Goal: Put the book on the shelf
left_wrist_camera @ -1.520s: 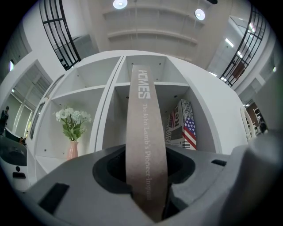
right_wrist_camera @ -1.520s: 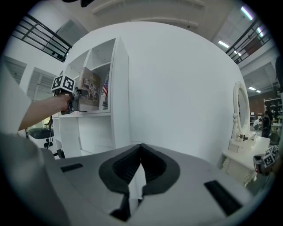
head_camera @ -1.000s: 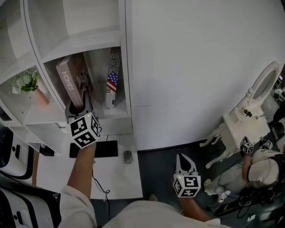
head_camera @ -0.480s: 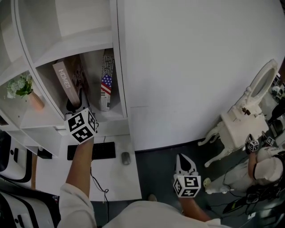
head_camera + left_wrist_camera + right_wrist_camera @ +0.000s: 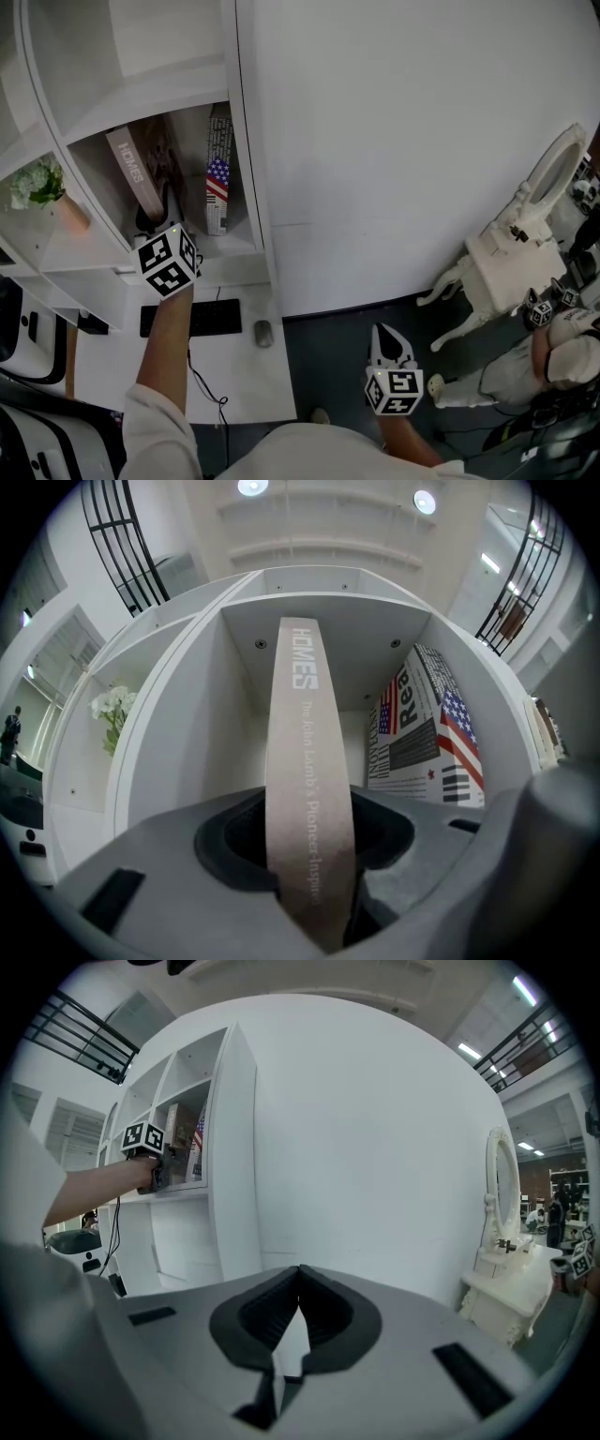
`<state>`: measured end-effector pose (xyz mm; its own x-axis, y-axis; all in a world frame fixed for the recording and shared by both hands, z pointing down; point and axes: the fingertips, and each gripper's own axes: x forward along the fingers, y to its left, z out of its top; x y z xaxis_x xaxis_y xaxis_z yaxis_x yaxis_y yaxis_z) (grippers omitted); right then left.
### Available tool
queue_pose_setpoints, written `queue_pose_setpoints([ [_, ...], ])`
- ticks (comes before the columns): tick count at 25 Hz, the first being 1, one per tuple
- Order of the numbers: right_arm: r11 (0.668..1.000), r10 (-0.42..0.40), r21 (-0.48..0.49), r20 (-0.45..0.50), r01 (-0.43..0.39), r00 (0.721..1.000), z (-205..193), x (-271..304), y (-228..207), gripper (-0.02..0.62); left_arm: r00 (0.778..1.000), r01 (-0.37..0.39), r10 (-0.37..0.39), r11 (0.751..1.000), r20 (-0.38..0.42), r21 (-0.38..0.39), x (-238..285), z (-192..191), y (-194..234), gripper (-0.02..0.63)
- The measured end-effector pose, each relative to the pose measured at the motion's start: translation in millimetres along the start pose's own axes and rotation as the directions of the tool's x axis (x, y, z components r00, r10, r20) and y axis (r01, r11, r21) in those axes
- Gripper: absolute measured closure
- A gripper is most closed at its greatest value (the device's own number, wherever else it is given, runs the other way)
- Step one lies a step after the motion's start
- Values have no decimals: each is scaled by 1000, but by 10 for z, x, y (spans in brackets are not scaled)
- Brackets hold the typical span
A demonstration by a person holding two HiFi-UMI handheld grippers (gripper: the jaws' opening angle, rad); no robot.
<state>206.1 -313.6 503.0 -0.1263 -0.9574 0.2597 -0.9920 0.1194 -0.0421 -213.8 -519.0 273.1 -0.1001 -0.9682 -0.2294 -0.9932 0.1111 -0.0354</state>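
The book (image 5: 139, 172), tan with "HOMES" on its spine, leans inside a compartment of the white shelf (image 5: 246, 141), top tilted left. My left gripper (image 5: 157, 218) is at the compartment's mouth, shut on the lower part of the spine. In the left gripper view the spine of the book (image 5: 305, 761) runs up between the jaws of the left gripper (image 5: 311, 850), both pads against it. My right gripper (image 5: 386, 339) hangs low near the floor, away from the shelf. The right gripper view shows the right gripper (image 5: 298, 1288) shut with nothing in it.
A flag-patterned book (image 5: 217, 183) stands upright at the compartment's right wall. A small flower plant (image 5: 37, 183) sits one compartment to the left. Below are a desk (image 5: 248, 384) with keyboard (image 5: 192, 319) and mouse (image 5: 262, 333). A white vanity (image 5: 520, 253) and another person (image 5: 562, 352) are at right.
The view has drifted slightly, so the shelf sits further left in the frame. My left gripper has stayed on the book at the compartment. The right gripper has not moved.
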Motion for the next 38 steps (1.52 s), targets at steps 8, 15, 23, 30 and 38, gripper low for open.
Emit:
queue_pose_setpoints([
  [8, 1000, 6, 4, 8, -6, 1000, 14, 5, 6, 591, 1000, 12, -11, 1000, -15, 14, -11, 0, -13, 436],
  [15, 1000, 8, 5, 14, -8, 1000, 21, -38, 19, 591, 998, 45, -45, 999, -35, 19, -17, 6, -50, 396],
  [23, 1000, 17, 3, 20, -17, 1000, 31, -88, 48, 591, 998, 46, -44, 997, -39, 60, -150, 34, -70, 380],
  [30, 999, 44, -2, 24, -44, 999, 43, -140, 161, 591, 998, 43, -39, 996, -53, 73, -341, 40, -7, 380],
  [38, 997, 79, -9, 33, -78, 996, 62, -199, 323, 591, 996, 59, -53, 994, -70, 88, -602, 44, 18, 380],
])
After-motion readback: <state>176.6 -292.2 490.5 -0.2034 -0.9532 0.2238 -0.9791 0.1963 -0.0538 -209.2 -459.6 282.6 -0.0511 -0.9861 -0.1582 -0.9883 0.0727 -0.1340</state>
